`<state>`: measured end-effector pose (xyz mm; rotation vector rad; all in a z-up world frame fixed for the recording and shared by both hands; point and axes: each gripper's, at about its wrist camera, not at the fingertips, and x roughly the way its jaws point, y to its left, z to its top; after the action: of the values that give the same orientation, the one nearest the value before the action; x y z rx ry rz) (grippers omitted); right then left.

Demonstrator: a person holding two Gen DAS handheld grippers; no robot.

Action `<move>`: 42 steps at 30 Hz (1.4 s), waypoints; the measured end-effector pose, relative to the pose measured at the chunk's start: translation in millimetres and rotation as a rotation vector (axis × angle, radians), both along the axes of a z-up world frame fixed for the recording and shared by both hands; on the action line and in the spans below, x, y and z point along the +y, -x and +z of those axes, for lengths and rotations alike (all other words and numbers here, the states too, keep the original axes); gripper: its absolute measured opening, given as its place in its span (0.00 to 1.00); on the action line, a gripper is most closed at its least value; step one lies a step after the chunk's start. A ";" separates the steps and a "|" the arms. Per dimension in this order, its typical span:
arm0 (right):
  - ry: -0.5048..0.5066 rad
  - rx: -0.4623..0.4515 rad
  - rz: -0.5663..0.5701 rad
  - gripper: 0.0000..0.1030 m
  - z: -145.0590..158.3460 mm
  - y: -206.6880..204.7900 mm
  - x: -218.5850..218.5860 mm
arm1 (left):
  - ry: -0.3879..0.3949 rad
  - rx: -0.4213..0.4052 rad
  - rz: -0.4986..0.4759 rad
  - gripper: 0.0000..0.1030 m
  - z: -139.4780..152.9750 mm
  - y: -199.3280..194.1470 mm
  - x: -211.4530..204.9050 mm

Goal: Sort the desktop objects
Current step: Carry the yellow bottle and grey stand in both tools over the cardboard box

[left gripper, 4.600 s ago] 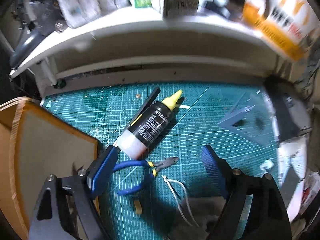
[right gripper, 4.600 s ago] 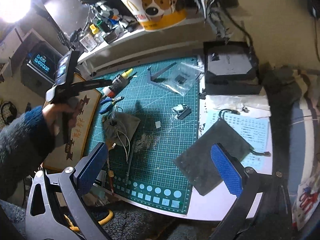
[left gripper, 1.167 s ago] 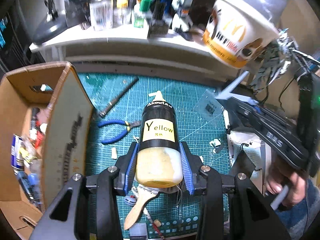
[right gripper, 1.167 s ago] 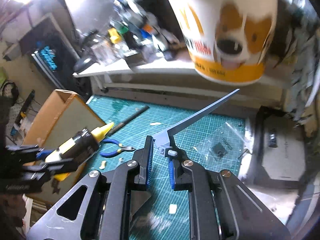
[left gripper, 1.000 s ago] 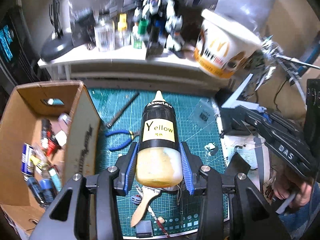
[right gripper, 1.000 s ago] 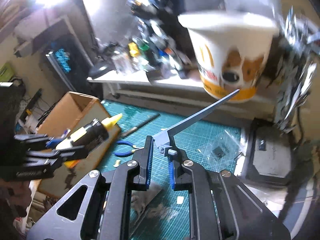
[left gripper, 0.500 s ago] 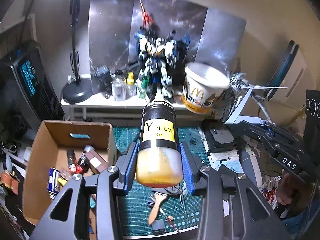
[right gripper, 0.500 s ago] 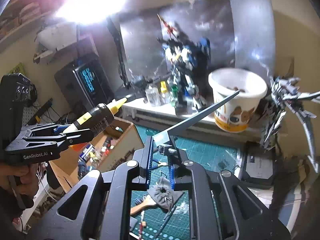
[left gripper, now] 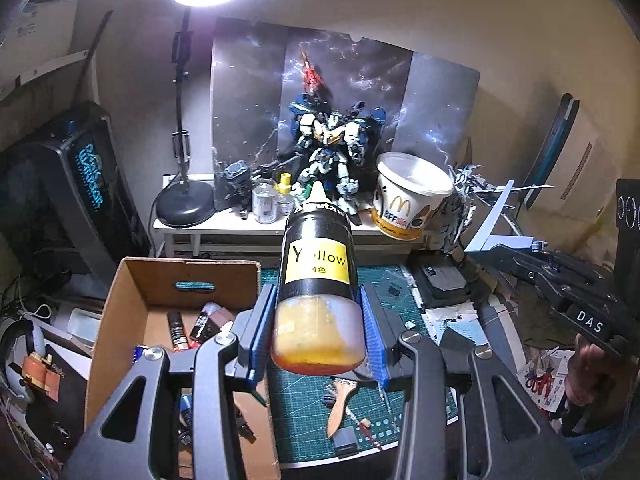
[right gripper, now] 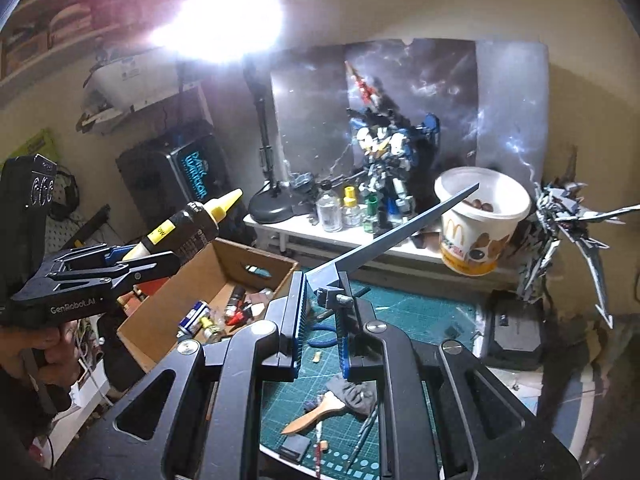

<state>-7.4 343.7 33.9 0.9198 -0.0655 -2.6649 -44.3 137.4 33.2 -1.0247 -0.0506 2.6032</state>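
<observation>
While both loads hang in the air above the worktop (left gripper: pixel 316 404), the risks lie in the grips. The left hand-held gripper (left gripper: pixel 318 334) has its blue pads closed on the clear lower part of the paint bottle (left gripper: pixel 318 280), which points nozzle-up and away, over the near edge of the cardboard box (left gripper: pixel 120 320) that sits to the left of the green cutting mat. Only the bottom end is pinched, so the heavy, round body could swivel or slide out if the hand tips sharply.

The right hand-held gripper (right gripper: pixel 322 320) is nearly closed on the small base of a long grey model blade (right gripper: pixel 400 232), which juts up and to the right toward the paper bucket (right gripper: pixel 480 220) on the shelf. A careless swing could knock the bucket, the small bottles or the robot figure (right gripper: pixel 384 160) beside it, or lever the thin part loose.
</observation>
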 end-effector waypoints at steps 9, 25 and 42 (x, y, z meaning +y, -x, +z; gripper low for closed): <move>0.041 -0.027 0.090 0.13 -9.8 10.2 -12.4 | 0.064 -0.023 0.117 0.39 -5.4 -6.3 -29.8; 0.062 -0.085 0.175 0.13 -34.4 39.9 -66.8 | 0.049 -0.065 0.171 0.39 -23.3 10.8 -76.7; -0.014 -0.261 0.103 0.13 -107.6 114.9 -204.2 | 0.066 -0.202 0.013 0.39 -93.3 111.7 -188.9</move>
<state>-122.3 139.4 -73.6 1.2360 -0.0575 -2.4408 -156.0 -51.5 -60.1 -1.3120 -0.0200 2.5186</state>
